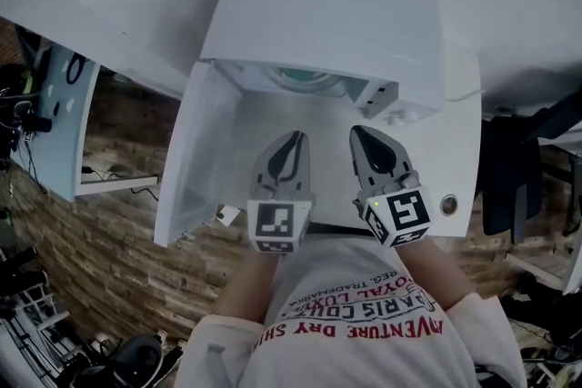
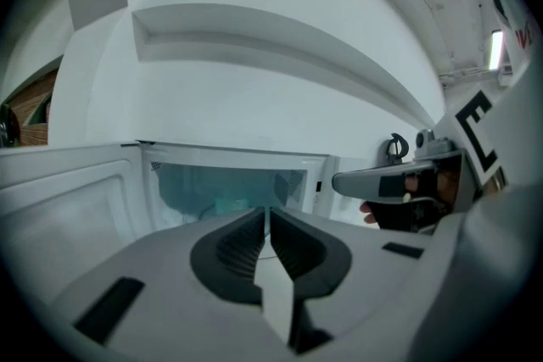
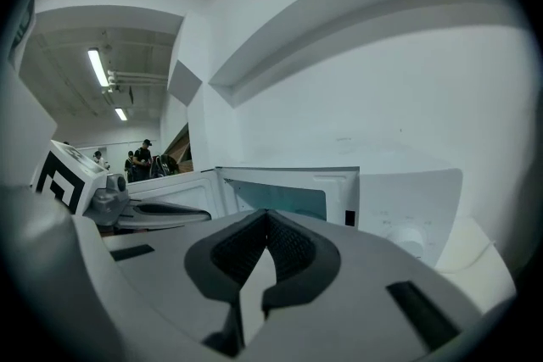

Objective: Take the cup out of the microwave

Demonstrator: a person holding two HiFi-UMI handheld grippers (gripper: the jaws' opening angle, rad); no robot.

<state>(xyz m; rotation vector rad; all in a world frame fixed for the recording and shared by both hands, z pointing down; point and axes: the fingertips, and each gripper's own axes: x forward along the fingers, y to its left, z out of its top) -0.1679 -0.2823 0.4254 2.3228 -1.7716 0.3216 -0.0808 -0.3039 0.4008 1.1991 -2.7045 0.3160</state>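
A white microwave stands on a white table, its door swung open to the left. Its teal-lit cavity shows a round turntable; I cannot make out a cup inside. My left gripper is shut and empty, just in front of the opening, its tips aimed at the cavity. My right gripper is beside it, also shut and empty, in front of the control panel. The cavity lies a little left of the right gripper's line.
The open door wall bounds the left side. A small round fitting sits near the table's front right corner. A white cabinet stands at left and a dark chair at right. People stand far off.
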